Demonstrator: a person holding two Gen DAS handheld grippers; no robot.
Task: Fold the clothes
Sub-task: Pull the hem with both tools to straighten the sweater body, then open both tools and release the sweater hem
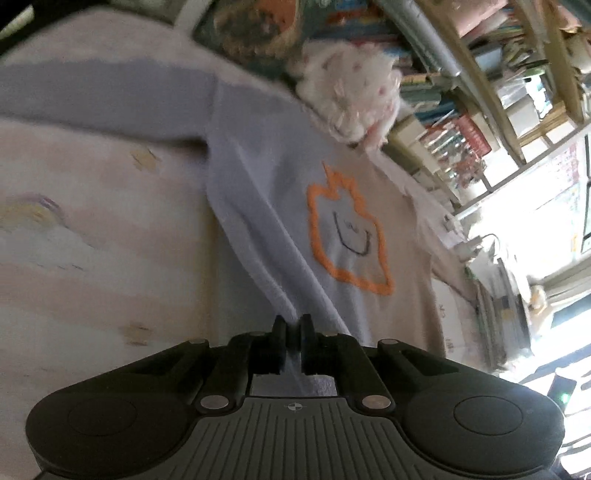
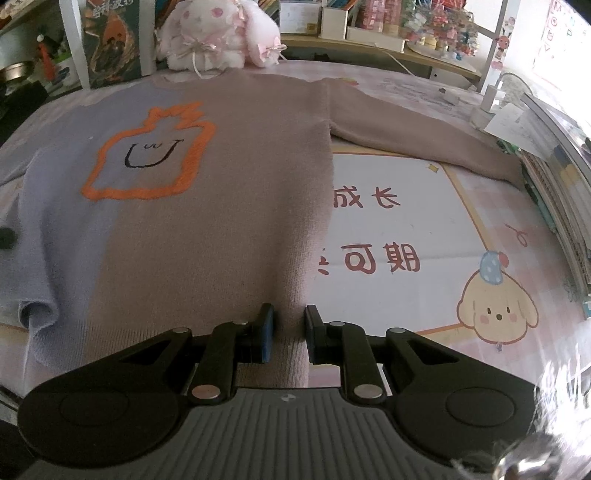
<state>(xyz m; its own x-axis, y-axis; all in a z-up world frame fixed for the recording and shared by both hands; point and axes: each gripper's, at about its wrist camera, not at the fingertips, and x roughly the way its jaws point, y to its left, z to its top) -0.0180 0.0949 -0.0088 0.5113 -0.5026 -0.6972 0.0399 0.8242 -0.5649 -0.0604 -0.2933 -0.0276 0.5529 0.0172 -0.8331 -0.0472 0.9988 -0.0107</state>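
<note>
While lying flat on the printed table cover (image 2: 406, 221), the two-tone sweater (image 2: 229, 177) is being gripped at its near hem by both grippers.
Left gripper (image 1: 293, 328) is pinching a thin ridge of lavender knit, fingers nearly together; right gripper (image 2: 290, 325) is clamping a fold of the tan half, fingers slightly apart. An orange flame outline (image 2: 147, 155) is showing on the chest; a plush rabbit (image 2: 218, 33) is sitting beyond the collar, with books (image 2: 565, 206) along the right edge.
</note>
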